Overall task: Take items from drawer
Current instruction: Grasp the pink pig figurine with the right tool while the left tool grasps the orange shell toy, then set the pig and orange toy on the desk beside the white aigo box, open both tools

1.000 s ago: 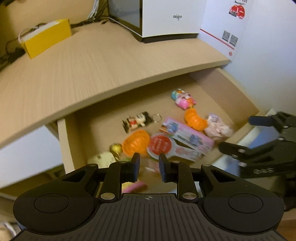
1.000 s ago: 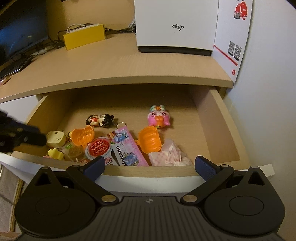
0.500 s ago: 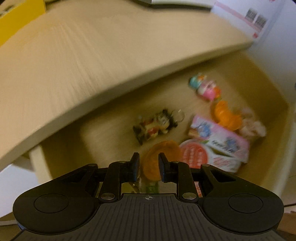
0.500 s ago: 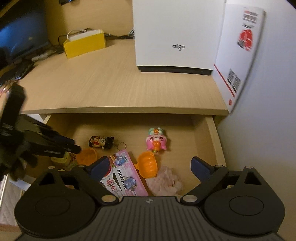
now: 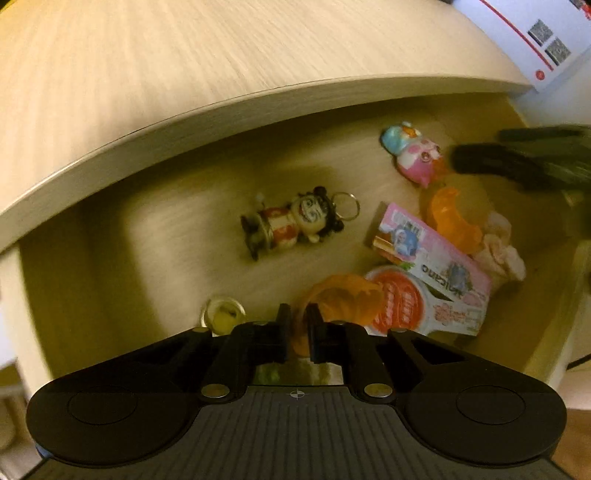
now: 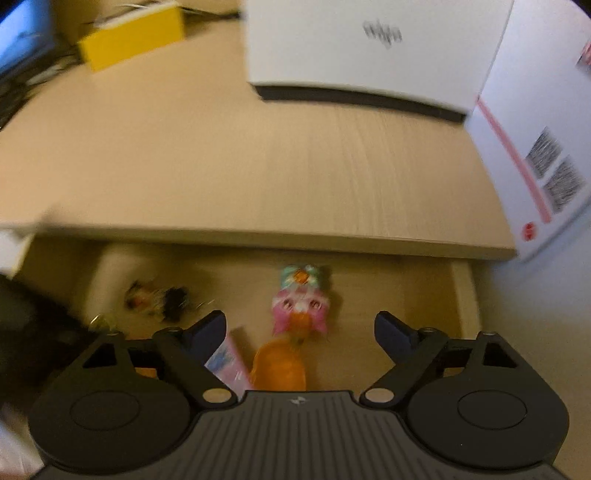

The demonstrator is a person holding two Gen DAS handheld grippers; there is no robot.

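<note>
Reaching steeply down into the open drawer (image 5: 92,229), the left gripper (image 5: 296,325) sits near the drawer's front edge, towards its left side. Its jaws are drawn almost together, and the rim of an orange pumpkin-shaped shell (image 5: 343,299) is pinched between the pads. Just left of the fingers, near the front edge, lies a small round gold-coloured piece (image 5: 222,314). Further back, about mid-drawer, a little figure keychain (image 5: 291,221) lies on its side with its ring pointing right. Right of the held shell, a round red-and-white lid (image 5: 400,302) lies partly under a pink packet (image 5: 436,258) that runs diagonally towards the front edge. Beyond the packet's right side lies a second orange shell (image 5: 452,221), and beside that, near the right wall, a crumpled pale pink wrapper (image 5: 504,254). A pink and blue owl-like toy (image 5: 413,155) lies towards the back right corner, under the overhang of the desk top (image 5: 221,55).

The right gripper (image 6: 299,328) hovers above the right half of the drawer, blurred in both views. Its jaws stand wide and are closing, with nothing pressed between the pads; the owl-like toy and the second orange shell appear below the gap. On the desk top behind stand a yellow box (image 6: 133,35) at the back left, a white case (image 6: 369,48) and a white carton (image 6: 535,129) at the right edge.
</note>
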